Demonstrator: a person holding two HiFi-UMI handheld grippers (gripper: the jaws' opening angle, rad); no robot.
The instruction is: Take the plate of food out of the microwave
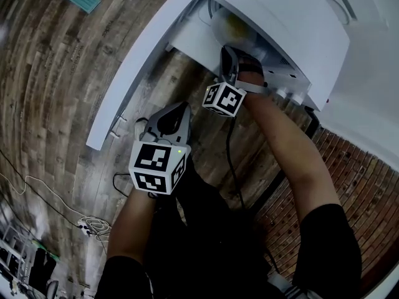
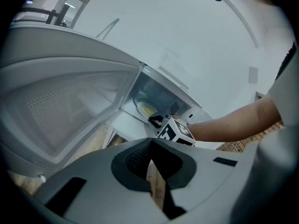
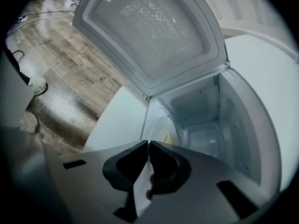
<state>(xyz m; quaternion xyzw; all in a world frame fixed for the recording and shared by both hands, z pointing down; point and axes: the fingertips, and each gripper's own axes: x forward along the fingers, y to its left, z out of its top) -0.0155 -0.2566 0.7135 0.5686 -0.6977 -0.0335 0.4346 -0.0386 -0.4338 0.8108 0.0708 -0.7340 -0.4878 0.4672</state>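
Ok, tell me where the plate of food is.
Head view, upper right: the plate of food sits inside the open microwave, its near rim between the right tongs.

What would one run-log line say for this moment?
door open | plate inside microwave | right gripper shut on plate rim | left gripper shut, empty

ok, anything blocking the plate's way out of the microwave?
Nothing visible. The door is swung wide open. The right gripper is shut on the plate rim inside the microwave, and the left gripper hangs back, clear of the opening.
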